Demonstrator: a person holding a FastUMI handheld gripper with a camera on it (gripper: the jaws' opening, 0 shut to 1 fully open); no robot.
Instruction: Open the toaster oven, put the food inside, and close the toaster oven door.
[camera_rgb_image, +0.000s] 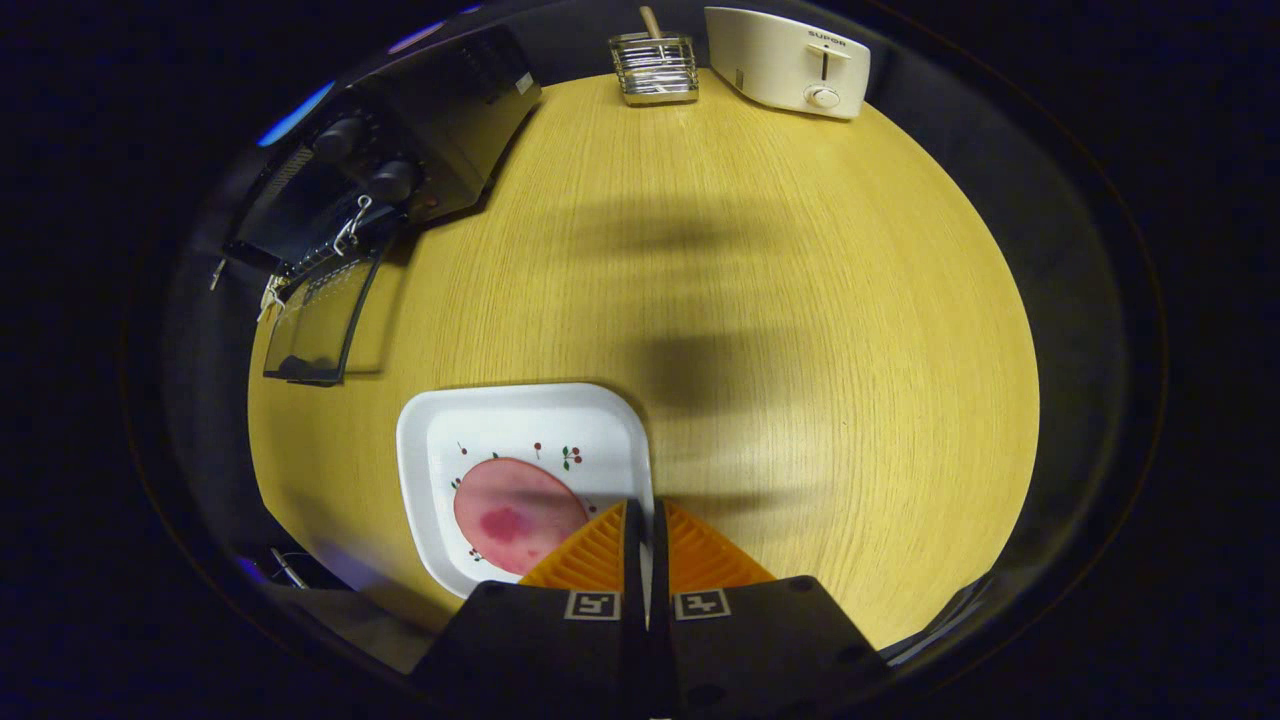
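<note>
- While hovering over the wooden table (760, 330), gripper (646, 520) at bottom centre of frame, fingers pressed together with only a thin slit between them, clenched on nothing.
- Just left of and partly under the fingertips, a white square plate (425, 450) with small cherry prints, lower left of centre; right rim of the plate running beneath the finger tips.
- On that plate, a round pink slice of food (510, 515) with a darker red blotch, its lower right edge hidden behind the left finger.
- At upper left of frame, black toaster oven (440, 120) with two round knobs on its front, standing at the table's far left edge.
- Below the knobs, oven door (320, 320) dropped open, glass panel hanging down toward the table, wire rack edge and a small metal clip visible at the opening.
- Well apart from the plate, at top centre, a wire holder (655, 68) with a wooden stick poking out.
- Just right of that holder, at upper right, a cream pop-up toaster (790, 60) with a lever and dial on its end.
- Across the table's middle, soft dark shadows between plate and far appliances.
</note>
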